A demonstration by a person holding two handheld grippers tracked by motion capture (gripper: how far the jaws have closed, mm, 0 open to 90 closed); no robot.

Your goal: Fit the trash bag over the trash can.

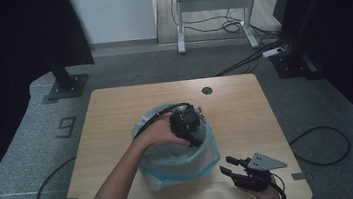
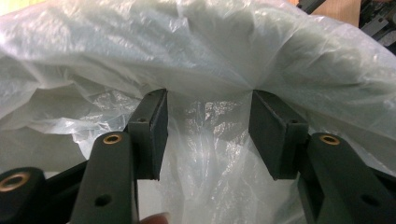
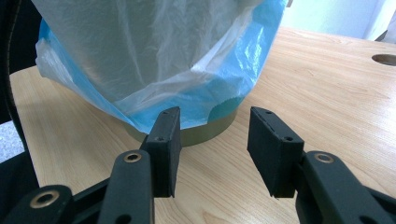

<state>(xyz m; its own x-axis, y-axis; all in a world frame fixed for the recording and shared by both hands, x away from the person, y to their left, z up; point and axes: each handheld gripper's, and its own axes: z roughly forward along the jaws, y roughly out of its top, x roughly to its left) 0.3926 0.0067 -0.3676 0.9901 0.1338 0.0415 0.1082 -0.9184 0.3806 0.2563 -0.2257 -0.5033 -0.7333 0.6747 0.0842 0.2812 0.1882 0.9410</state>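
Observation:
A round bin (image 1: 180, 172) stands mid-table, lined with a translucent white bag (image 1: 170, 153) over a blue bag (image 3: 224, 79). The left gripper (image 1: 193, 137) hangs over the bin's mouth at its far right side, held by a hand reaching in from the bottom. In the left gripper view its jaws (image 2: 208, 135) stand apart with crumpled white film (image 2: 210, 56) lying between and behind them, and the pads are not pressing it. The right gripper (image 1: 226, 165) rests low near the table's front right corner. Open and with nothing between its pads, the right gripper (image 3: 212, 149) points at the bin's base (image 3: 219, 128).
The wooden table (image 1: 116, 116) has a cable hole (image 1: 207, 90) near its far edge. Beyond it stand a black stand base (image 1: 64, 84) at the left and a desk frame (image 1: 214, 4) at the back. Cables (image 1: 320, 146) trail over the grey floor.

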